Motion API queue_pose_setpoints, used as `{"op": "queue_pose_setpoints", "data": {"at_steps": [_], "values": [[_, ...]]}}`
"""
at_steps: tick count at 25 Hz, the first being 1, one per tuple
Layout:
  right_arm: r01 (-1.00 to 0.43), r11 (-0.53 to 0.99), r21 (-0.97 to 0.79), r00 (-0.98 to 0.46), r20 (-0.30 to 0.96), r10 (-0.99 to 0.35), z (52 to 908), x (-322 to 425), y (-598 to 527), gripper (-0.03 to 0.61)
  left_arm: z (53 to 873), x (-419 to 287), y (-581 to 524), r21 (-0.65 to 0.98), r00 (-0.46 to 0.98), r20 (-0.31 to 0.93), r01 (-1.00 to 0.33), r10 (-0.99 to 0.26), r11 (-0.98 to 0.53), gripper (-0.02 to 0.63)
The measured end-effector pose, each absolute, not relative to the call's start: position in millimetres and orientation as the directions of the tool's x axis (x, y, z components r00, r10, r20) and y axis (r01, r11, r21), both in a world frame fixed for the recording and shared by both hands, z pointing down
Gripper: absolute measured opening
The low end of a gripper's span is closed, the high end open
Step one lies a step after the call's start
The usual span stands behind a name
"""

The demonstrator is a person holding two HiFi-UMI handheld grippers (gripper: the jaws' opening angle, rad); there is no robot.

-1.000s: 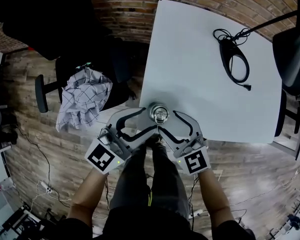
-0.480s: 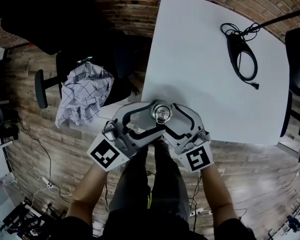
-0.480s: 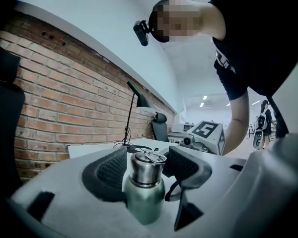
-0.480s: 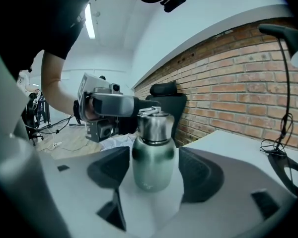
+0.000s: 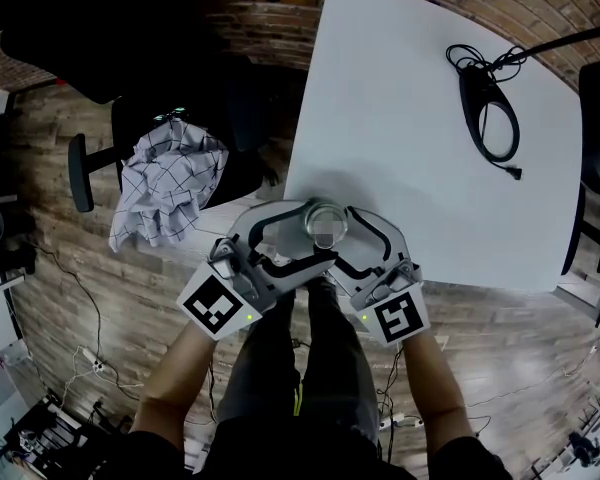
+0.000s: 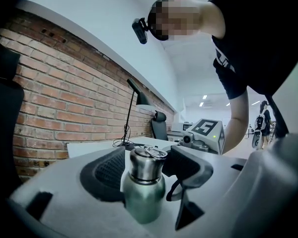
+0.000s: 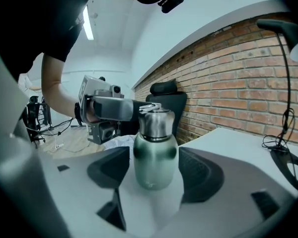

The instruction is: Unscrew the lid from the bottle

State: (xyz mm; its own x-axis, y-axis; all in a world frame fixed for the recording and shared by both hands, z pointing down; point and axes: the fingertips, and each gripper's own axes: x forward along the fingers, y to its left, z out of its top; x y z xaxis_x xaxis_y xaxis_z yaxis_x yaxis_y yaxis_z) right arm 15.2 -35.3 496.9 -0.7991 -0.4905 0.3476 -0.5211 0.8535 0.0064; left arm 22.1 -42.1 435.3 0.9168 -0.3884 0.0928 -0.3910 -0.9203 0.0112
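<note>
Head view is showing the bottle (image 5: 324, 226) standing upright at the table's (image 5: 420, 118) near edge, close to its near left corner, lid (image 6: 147, 162) on. The left gripper (image 5: 302, 236) and right gripper (image 5: 345, 240) are bracketing it from either side. Both pairs of jaws have just been opening and are standing wide, with the bottle between them and no pad pressing. I'm reading this as lining up: the right to brace the body, the left to take the lid. From above only the cap's top is showing. The left gripper view is giving the steel lid at jaw height, and the right gripper view is showing the green body centred with gaps on both sides. A black cable (image 5: 485, 108) is lying by the far right corner.
</note>
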Motion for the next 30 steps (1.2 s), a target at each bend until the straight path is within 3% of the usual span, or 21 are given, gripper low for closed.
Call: {"op": "queue_pose_setpoints", "data": {"at_steps": [16,21,30], "values": [[-0.475,0.88,0.013,-0.827,0.335,-0.452,499,4,-44,0.294,440,37,-51,-0.004,0.933,0.105,-0.346,-0.345,-0.938,0.278],[-0.515,0.857,0.006,-0.808,0.331,-0.487,502,6,-45,0.293,444,36,-56,0.027,0.878,0.1,-0.472,-0.467,-0.881,0.278],[-0.584,0.811,0.03,-0.766,0.31,-0.563,503,7,-44,0.295,445,29,-63,0.055,0.636,0.096,-0.772,-0.766,-0.633,0.278]]}}
